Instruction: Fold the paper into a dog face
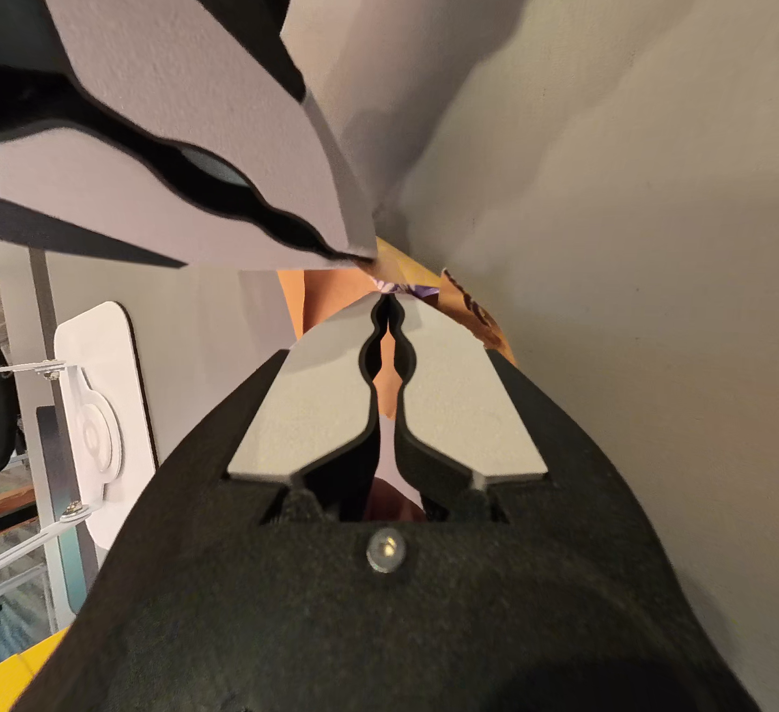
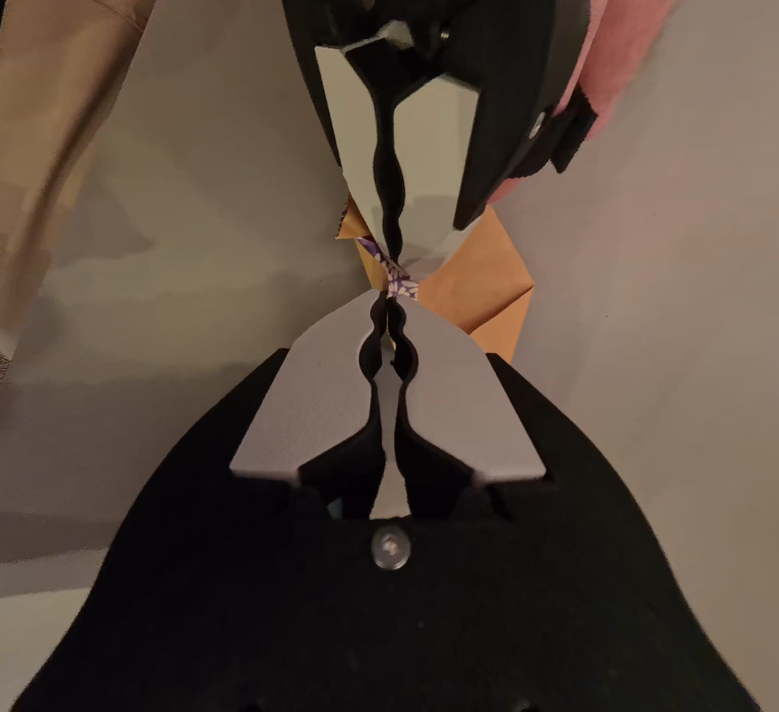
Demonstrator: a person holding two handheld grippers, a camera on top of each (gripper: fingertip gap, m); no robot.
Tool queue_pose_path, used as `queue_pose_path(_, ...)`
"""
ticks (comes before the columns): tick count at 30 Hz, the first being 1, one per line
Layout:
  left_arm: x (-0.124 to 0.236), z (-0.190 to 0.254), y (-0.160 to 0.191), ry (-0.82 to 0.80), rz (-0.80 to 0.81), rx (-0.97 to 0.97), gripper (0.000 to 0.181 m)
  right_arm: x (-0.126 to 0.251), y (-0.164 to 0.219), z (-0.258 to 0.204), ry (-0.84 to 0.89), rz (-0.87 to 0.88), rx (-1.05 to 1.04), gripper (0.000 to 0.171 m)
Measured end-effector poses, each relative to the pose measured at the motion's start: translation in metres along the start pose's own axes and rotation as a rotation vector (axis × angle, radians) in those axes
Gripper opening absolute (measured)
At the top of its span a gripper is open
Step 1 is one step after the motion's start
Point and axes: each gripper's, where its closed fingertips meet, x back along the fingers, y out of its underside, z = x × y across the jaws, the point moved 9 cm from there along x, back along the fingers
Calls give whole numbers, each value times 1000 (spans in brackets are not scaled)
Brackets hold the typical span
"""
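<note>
The paper (image 2: 476,291) is a small folded orange piece with a purple-and-white patterned flap (image 2: 398,281), on the grey table (image 2: 189,228). My right gripper (image 2: 385,296) is shut on its near edge, with orange paper showing between the fingers. My left gripper (image 2: 396,257) comes in from the far side, shut on the patterned flap, tip to tip with the right one. In the left wrist view my left gripper (image 1: 385,297) is shut at the purple flap (image 1: 400,288), and the right gripper (image 1: 369,258) reaches in from the upper left onto the orange paper (image 1: 474,306).
A pink sleeve (image 2: 632,17) is behind the left gripper. Beige fabric (image 2: 63,101) lies along the table's left side. A white stand with metal brackets (image 1: 101,418) and a yellow object (image 1: 25,666) sit off to the left. Only a small space, under 4 cm, lies between the two pairs of fingers.
</note>
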Motion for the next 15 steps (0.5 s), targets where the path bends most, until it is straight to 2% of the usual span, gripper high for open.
queue_pose_path(11, 0, 1, 1, -8, 4, 13, 0, -16, 0, 10, 15, -60, -34, 0)
queue_pose_path(15, 1, -1, 2, -23, -14, 75, 0, -20, 2, 10, 4, -73, -40, 0)
